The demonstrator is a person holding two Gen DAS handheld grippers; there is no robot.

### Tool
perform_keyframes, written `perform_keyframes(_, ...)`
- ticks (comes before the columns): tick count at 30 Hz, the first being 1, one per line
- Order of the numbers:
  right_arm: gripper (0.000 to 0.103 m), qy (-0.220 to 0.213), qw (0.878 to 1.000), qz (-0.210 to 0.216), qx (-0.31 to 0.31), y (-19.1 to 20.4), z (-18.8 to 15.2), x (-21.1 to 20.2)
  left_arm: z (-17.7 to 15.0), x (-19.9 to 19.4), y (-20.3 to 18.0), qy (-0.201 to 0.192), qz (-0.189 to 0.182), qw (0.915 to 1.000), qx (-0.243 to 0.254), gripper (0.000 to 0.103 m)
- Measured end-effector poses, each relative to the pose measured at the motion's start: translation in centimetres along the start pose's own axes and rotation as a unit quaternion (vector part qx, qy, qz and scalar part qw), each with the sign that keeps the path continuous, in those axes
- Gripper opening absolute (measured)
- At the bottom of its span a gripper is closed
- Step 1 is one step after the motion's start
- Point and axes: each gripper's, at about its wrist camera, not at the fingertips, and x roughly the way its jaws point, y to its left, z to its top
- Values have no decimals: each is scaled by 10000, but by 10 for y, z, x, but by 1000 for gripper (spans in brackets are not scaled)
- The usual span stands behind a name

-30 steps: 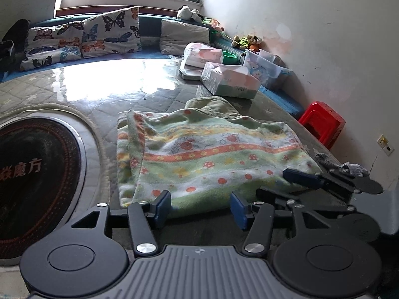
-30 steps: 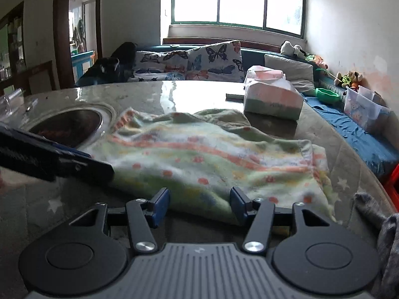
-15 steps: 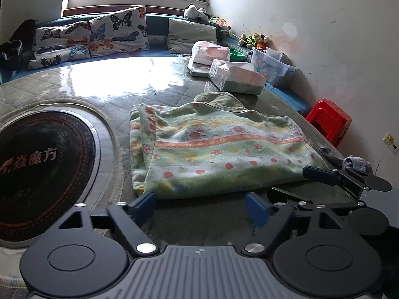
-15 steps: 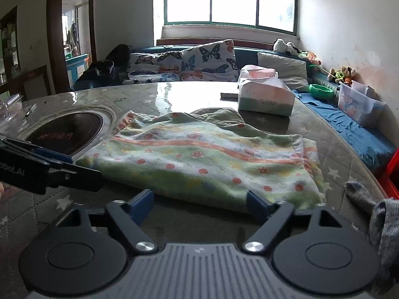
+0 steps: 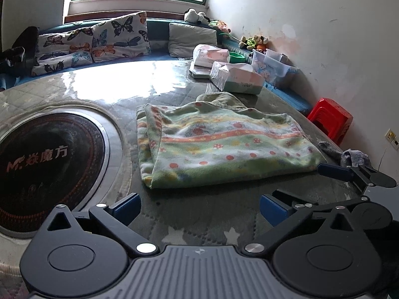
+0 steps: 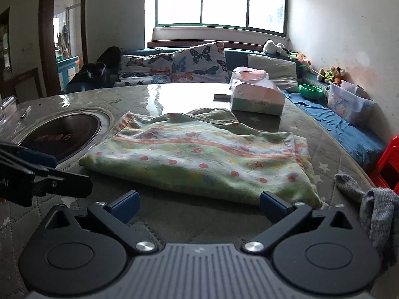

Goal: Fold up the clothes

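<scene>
Lying folded on quilted counter: striped garment, at 12 o'clock of both claws | left claw, right claw just opening wide, gripping nothing | sitting at 9 o'clock: round cooktop | glowing behind: window.

Your left gripper and right gripper jaws just opened wide, nothing between them; both drew back from cloth, now clear of its near edge.

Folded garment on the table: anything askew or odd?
Mostly tidy. The striped garment lies folded flat on the table, but an olive-green flap sticks out past its far edge, unfolded. A grey sock lies loose near the right corner. Both grippers have just opened, nothing between them.
</scene>
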Motion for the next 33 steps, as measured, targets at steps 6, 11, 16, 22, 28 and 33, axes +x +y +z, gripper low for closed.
perform_keyframes(6,103,-4,9999,-143,39,3,-3,-5,-5,-5,1,5,30,10000,-17,103)
perform_keyframes(11,103,-15,9997,-209,134,4,-5,-10,-8,-10,-2,-19,42,10000,11,103)
perform_keyframes(16,103,2,9993,-281,260,4,-10,-14,-12,-15,-3,-39,30,10000,17,103)
perform_keyframes(22,103,-7,9988,-295,392,6,-16,-21,-17,-21,-4,-58,11,10000,31,103)
perform_keyframes(28,103,-34,9987,-298,413,10,-19,-26,-23,-27,-6,-59,-1,10000,50,103)
perform_keyframes(33,103,-80,9986,-285,429,13,-22,-30,-27,-31,-7,-69,9,10000,62,103)
